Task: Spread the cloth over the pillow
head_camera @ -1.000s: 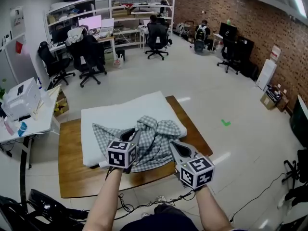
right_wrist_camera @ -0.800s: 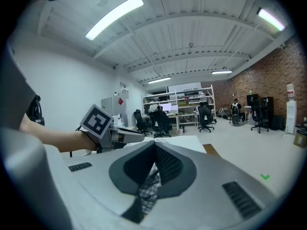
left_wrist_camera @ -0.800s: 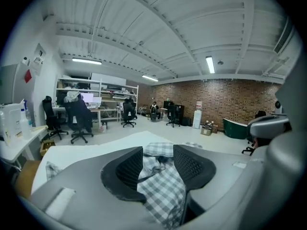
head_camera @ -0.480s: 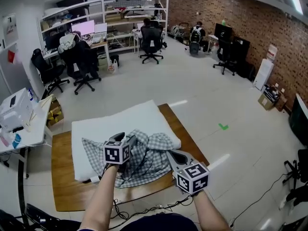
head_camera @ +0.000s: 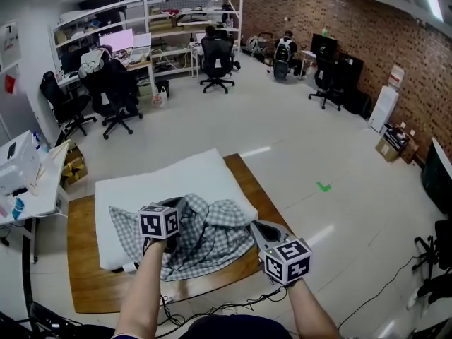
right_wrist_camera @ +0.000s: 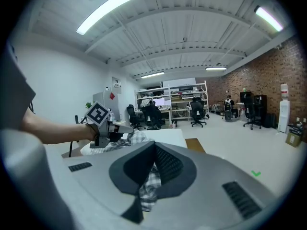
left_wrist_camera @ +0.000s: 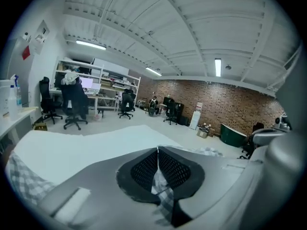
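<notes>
Two grips on cloth now — new one from left gripper

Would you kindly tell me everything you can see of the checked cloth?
The cloth is thin grey-and-white checked fabric, crumpled into folds rather than spread flat. It lies bunched on the near half of the white pillow, and its near edge reaches past the pillow's front edge over the wooden table. The left gripper is shut on a raised fold near its middle. The right gripper is shut on its right edge.
</notes>
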{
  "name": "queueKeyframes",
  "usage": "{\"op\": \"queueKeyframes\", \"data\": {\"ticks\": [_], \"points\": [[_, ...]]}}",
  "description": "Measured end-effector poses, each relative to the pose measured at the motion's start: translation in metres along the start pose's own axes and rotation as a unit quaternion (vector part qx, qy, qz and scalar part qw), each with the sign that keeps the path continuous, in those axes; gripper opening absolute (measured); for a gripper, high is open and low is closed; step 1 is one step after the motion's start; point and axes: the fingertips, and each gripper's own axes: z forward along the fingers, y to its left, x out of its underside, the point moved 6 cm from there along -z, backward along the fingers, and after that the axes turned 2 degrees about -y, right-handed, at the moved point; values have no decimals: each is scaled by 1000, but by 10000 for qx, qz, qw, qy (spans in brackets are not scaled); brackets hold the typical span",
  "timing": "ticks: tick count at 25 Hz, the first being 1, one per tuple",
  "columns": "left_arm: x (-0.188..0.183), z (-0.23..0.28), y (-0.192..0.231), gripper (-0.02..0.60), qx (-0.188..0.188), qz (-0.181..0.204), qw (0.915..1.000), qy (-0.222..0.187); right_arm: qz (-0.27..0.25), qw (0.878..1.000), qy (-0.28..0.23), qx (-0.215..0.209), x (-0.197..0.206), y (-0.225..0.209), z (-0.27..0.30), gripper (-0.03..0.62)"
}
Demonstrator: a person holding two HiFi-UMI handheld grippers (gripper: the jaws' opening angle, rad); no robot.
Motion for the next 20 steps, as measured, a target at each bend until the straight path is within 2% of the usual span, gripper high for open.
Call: {"op": "queueKeyframes", "data": {"ticks": [5,13,20], "points": [[-10,-22,7,9,-289,157,9992,-244,-33,9999,10,-135,0,4,8,12],[-20,-89,51,9,-996,293,9935,-464,-34,9998,123,-155,7,13,18,12],[-16,-161,111,10,-1948,116,9791,-575,36,9998,129,-118,11,17,23,12]]}}
